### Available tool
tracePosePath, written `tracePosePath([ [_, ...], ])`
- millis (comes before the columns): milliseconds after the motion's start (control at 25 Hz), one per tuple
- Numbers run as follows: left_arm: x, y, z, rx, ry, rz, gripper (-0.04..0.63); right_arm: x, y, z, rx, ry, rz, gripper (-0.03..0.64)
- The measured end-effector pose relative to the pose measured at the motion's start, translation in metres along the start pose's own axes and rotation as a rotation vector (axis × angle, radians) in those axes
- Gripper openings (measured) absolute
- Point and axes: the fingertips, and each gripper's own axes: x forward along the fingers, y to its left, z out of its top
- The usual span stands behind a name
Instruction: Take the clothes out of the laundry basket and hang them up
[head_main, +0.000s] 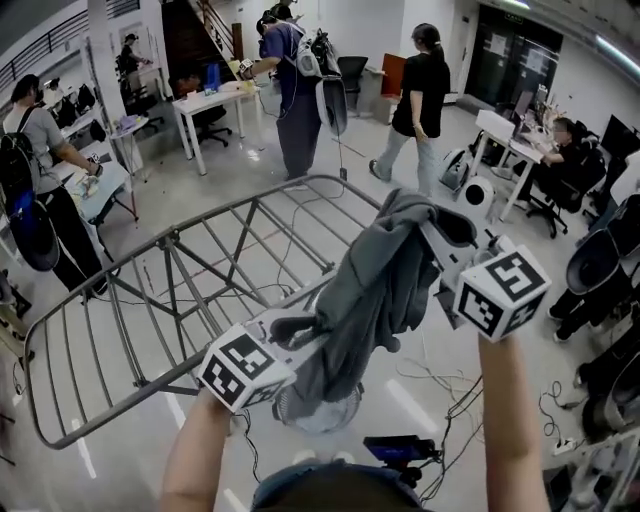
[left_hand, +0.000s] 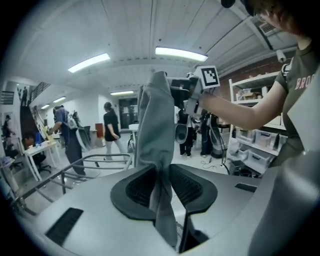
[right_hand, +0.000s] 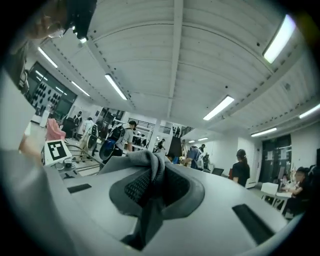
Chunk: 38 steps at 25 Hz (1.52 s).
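A grey garment (head_main: 375, 290) hangs bunched in the air between my two grippers, above the grey metal drying rack (head_main: 250, 203). My left gripper (head_main: 295, 328) is low and near me, shut on a lower fold; in the left gripper view its jaws (left_hand: 162, 175) pinch the cloth (left_hand: 155, 120), which rises straight up. My right gripper (head_main: 440, 228) is higher and to the right, shut on the garment's top. In the right gripper view the fabric (right_hand: 142, 160) spills over the closed jaws (right_hand: 152, 182). A pale mesh basket (head_main: 320, 410) shows on the floor under the garment.
The rack (left_hand: 85, 162) spreads wide to my left and front. A person in black (head_main: 420, 100) walks beyond it, another with a backpack (head_main: 295, 90) stands at a white table (head_main: 215, 100). Cables and a dark device (head_main: 400, 447) lie by my feet; office chairs stand at right.
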Motion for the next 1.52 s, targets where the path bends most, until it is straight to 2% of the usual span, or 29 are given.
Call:
tracePosePath([
  [80, -0.004, -0.004, 0.007, 0.027, -0.014, -0.054, 0.155, -0.003, -0.009, 0.020, -0.060, -0.023, -0.041, 0.025],
  [160, -0.009, -0.001, 0.014, 0.030, -0.038, -0.062, 0.195, -0.010, -0.016, 0.033, -0.108, -0.032, -0.060, 0.025],
  [280, -0.007, 0.024, 0.015, -0.028, -0.068, 0.003, 0.195, -0.024, -0.021, 0.045, -0.153, -0.058, -0.075, 0.025],
  [400, 0.016, 0.056, 0.006, -0.106, -0.072, 0.123, 0.193, -0.043, -0.023, 0.054, -0.183, -0.116, -0.063, 0.025],
  [480, 0.037, 0.074, 0.000, -0.116, -0.052, 0.190, 0.176, -0.053, -0.019, 0.063, -0.199, -0.153, -0.050, 0.025],
  [560, 0.062, 0.081, -0.003, -0.096, -0.027, 0.191, 0.167, -0.059, -0.016, 0.074, -0.212, -0.181, -0.048, 0.025],
  [640, 0.087, 0.070, -0.003, -0.091, 0.000, 0.124, 0.167, -0.064, -0.016, 0.083, -0.217, -0.196, -0.065, 0.025],
  [720, 0.109, 0.046, -0.005, -0.108, 0.027, 0.027, 0.171, -0.069, -0.023, 0.087, -0.219, -0.189, -0.106, 0.025],
  [760, 0.117, 0.029, -0.007, -0.123, 0.035, -0.030, 0.193, -0.072, -0.028, 0.086, -0.220, -0.177, -0.135, 0.025],
  [880, 0.125, -0.022, -0.013, -0.190, 0.028, -0.208, 0.321, -0.079, -0.039, 0.086, -0.213, -0.149, -0.202, 0.025],
  [960, 0.125, -0.050, -0.018, -0.225, 0.017, -0.290, 0.395, -0.083, -0.037, 0.091, -0.189, -0.163, -0.208, 0.025],
  [1080, 0.132, -0.080, -0.032, -0.249, 0.014, -0.363, 0.482, -0.088, -0.027, 0.094, -0.142, -0.210, -0.172, 0.026],
  [1160, 0.138, -0.084, -0.037, -0.239, 0.009, -0.365, 0.509, -0.091, -0.018, 0.096, -0.130, -0.240, -0.123, 0.025],
  [1240, 0.140, -0.081, -0.038, -0.198, 0.007, -0.349, 0.508, -0.094, -0.010, 0.100, -0.129, -0.257, -0.090, 0.025],
  [1360, 0.140, -0.077, -0.046, -0.076, 0.031, -0.339, 0.494, -0.097, -0.002, 0.104, -0.137, -0.270, -0.068, 0.026],
  [1400, 0.139, -0.075, -0.050, -0.033, 0.042, -0.327, 0.422, -0.098, -0.001, 0.106, -0.143, -0.269, -0.067, 0.025],
  [1480, 0.134, -0.070, -0.057, 0.011, 0.048, -0.302, 0.177, -0.102, -0.005, 0.105, -0.157, -0.247, -0.084, 0.025],
  [1520, 0.129, -0.069, -0.060, 0.007, 0.046, -0.306, 0.090, -0.105, -0.009, 0.103, -0.162, -0.228, -0.102, 0.026],
])
